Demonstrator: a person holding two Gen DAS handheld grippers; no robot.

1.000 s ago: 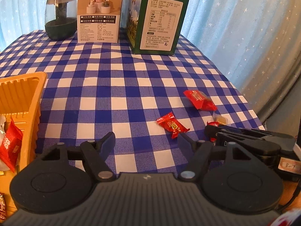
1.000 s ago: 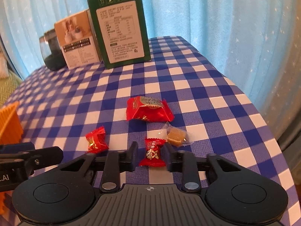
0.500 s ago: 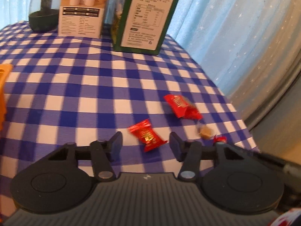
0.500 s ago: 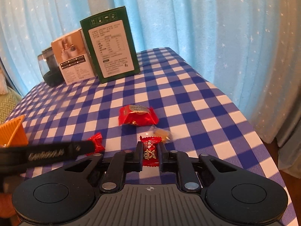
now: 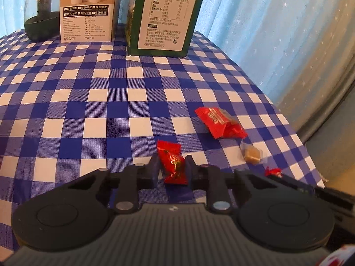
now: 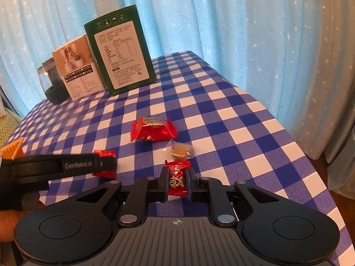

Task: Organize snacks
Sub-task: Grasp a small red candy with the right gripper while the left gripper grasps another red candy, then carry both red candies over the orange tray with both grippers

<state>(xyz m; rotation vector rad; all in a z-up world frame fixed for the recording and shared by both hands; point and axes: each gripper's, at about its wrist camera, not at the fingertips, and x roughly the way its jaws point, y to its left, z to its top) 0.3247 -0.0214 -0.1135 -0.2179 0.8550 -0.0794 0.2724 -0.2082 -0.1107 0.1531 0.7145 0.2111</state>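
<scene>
My left gripper (image 5: 172,169) has its jaws closing on a small red candy with gold print (image 5: 172,165); both pads press its sides as it lies on the checked cloth. In the right wrist view that left gripper (image 6: 106,164) reaches in from the left over the same candy (image 6: 104,153). My right gripper (image 6: 177,180) is shut on a red candy with white characters (image 6: 177,177), held upright just above the cloth. A larger red packet (image 6: 153,129) and a clear-wrapped brown candy (image 6: 179,150) lie just beyond it.
A green box (image 5: 166,15), a white box (image 5: 88,11) and a dark jar (image 5: 41,13) stand at the back of the table. An orange tray corner (image 6: 13,149) shows at the left. The table's edge (image 6: 299,146) falls away on the right before a blue curtain.
My left gripper moved right and down to the gold-printed candy and closed on it; the orange tray left its view. My right gripper kept its candy and lifted slightly.
</scene>
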